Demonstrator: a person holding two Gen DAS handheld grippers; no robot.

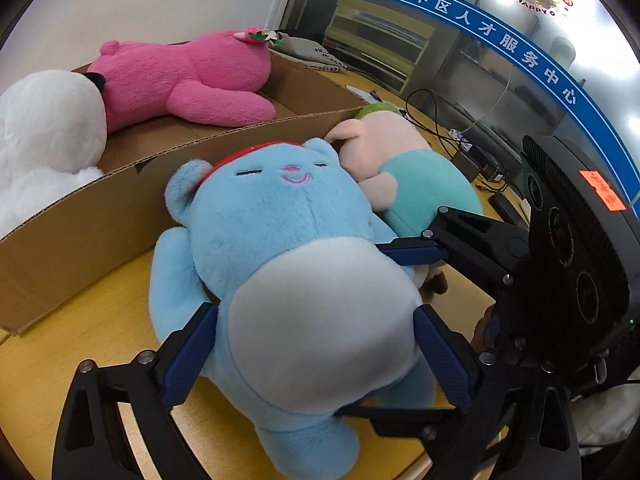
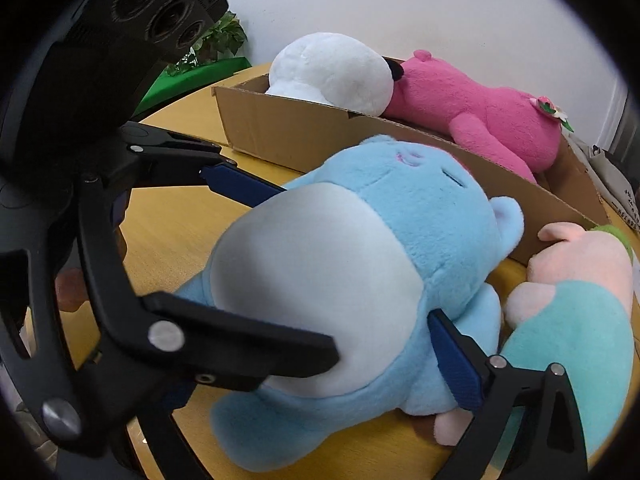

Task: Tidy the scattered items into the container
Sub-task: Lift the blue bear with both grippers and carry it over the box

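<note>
A blue plush bear (image 1: 280, 220) with a white belly lies on its back on the yellow table, head against the cardboard box (image 1: 100, 208). My left gripper (image 1: 316, 312) spans its belly, with both blue pads (image 1: 188, 356) pressed into its sides. My right gripper (image 2: 316, 348) holds the same blue bear (image 2: 400, 220) from the other side. Its right pad digs into the fur. Its left pad is mostly hidden behind the left gripper's fingers (image 2: 248, 352). In the box (image 2: 272, 132) lie a pink plush (image 2: 480, 120) and a white plush (image 2: 332, 68).
A peach and teal plush (image 1: 420, 168) lies on the table right beside the bear, touching the box's corner. Cables and a power strip (image 1: 460, 136) sit at the table's far edge, by a glass wall. A green plant (image 2: 216, 40) stands behind the box.
</note>
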